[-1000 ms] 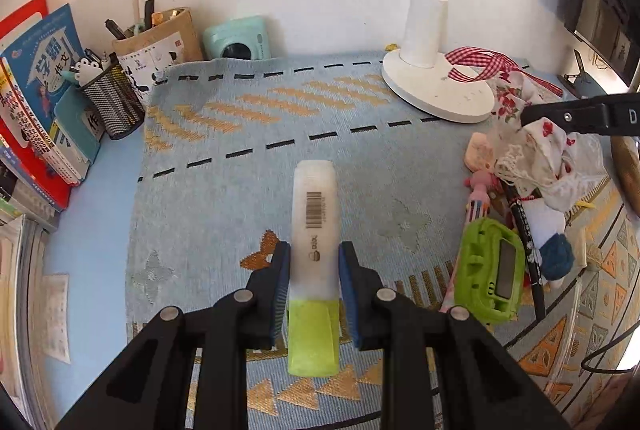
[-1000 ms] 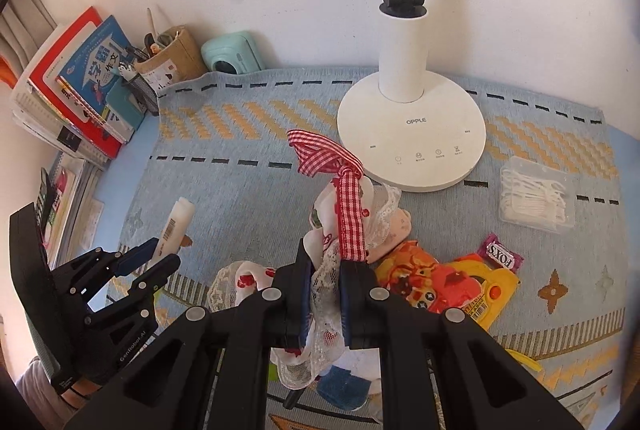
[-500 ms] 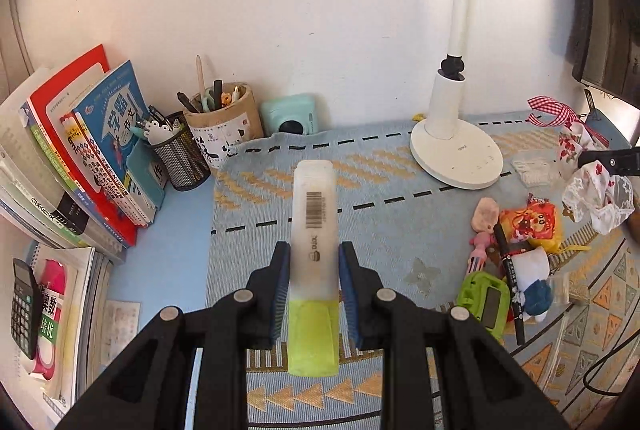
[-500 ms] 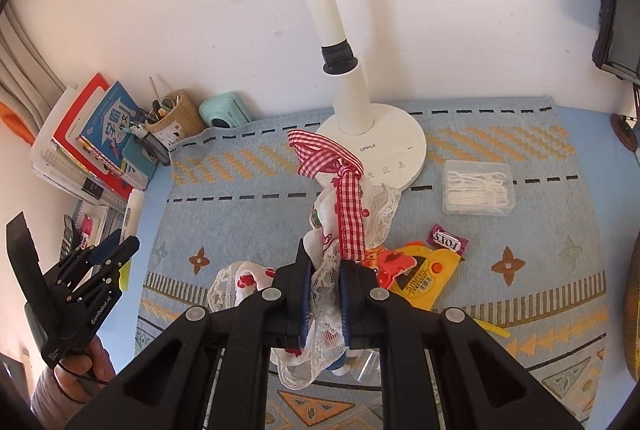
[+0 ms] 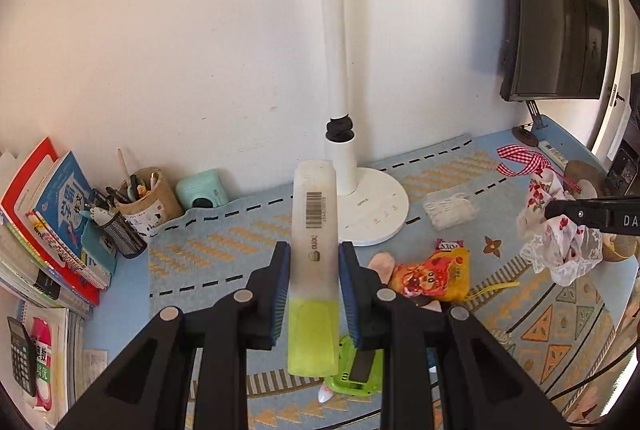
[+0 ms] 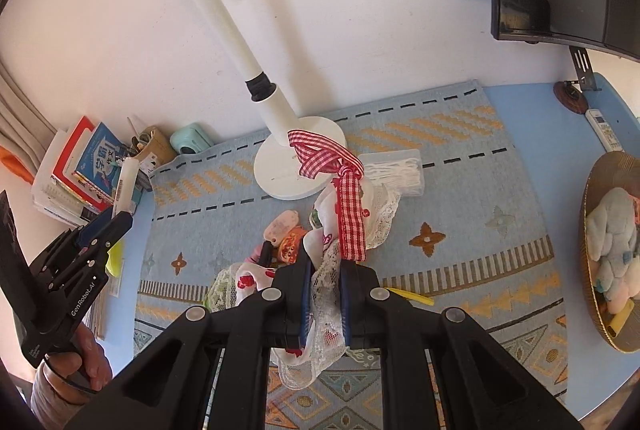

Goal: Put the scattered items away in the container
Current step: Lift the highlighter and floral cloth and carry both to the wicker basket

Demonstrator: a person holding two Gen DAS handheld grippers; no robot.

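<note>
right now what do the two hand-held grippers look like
Both are matte black plastic with angular, cut-out linkage arms, silver rivets and blue ribbed pads on the fingers. The left hand-held gripper carries white "GenRobot.AI" lettering on its side; the right hand-held gripper looks the same build.

Both views were bright with even daylight, and shadows on the white wall (image 5: pixel 200 30) were soft. Fisheye distortion bowed the lamp pole (image 6: pixel 216 10) and curved the monitor (image 5: pixel 560 30) to its right, with black vignette filling the corners. Focus was sharp around the lamp pole; only the far rim looked smeared.
</note>
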